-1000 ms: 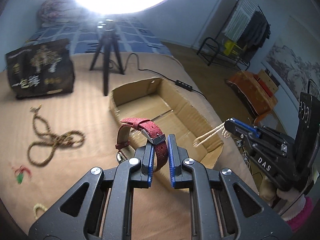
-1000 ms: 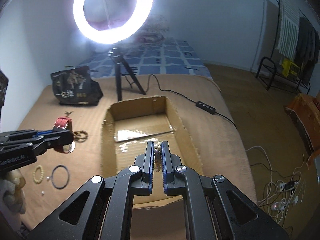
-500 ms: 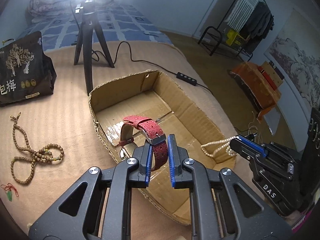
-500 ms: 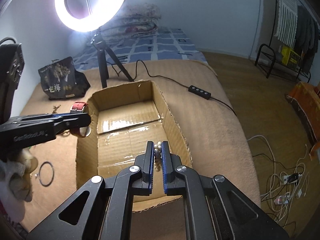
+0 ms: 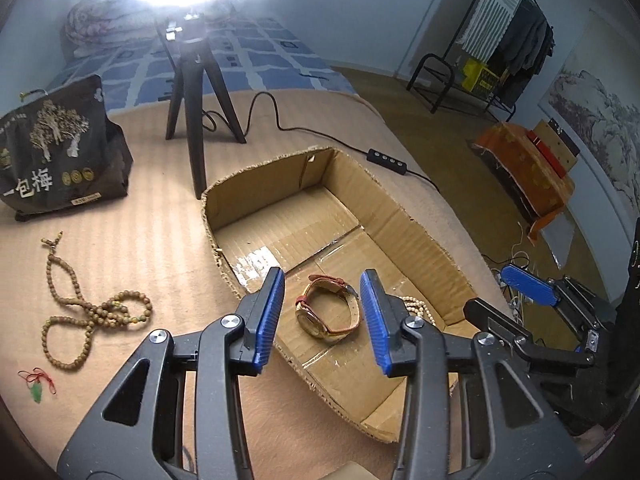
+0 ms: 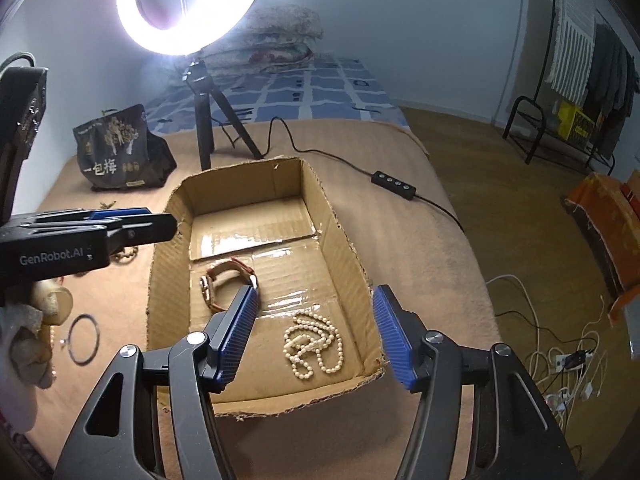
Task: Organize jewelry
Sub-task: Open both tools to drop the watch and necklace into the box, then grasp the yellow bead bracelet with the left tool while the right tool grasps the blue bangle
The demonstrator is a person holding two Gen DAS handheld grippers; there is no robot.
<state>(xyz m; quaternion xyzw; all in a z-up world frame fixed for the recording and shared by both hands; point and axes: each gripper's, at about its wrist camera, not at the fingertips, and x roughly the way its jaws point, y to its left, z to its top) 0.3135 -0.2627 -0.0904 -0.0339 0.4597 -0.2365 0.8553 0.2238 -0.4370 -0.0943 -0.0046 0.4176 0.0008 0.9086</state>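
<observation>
A shallow cardboard box (image 5: pixel 416 236) (image 6: pixel 344 240) lies on the tan bed cover. A red-strapped watch (image 5: pixel 326 314) (image 6: pixel 224 280) lies on the box floor. A white pearl necklace (image 6: pixel 314 344) lies in the box near its front wall; part of it shows in the left wrist view (image 5: pixel 416 306). My left gripper (image 5: pixel 322 312) is open and empty just above the watch. My right gripper (image 6: pixel 314 332) is open and empty above the pearls. The left gripper also shows at the left of the right wrist view (image 6: pixel 132 220).
A brown bead necklace (image 5: pixel 86 312) and a small green pendant on red cord (image 5: pixel 37 388) lie left of the box. A dark bangle (image 6: pixel 83 339) lies on the cover. A black snack bag (image 5: pixel 56 152), a ring-light tripod (image 5: pixel 196 92) and its cable remote (image 5: pixel 387 159) stand behind.
Both grippers opened over the box. The left let go of the watch and the right let go of the pearl necklace; both now lie on the box floor.
</observation>
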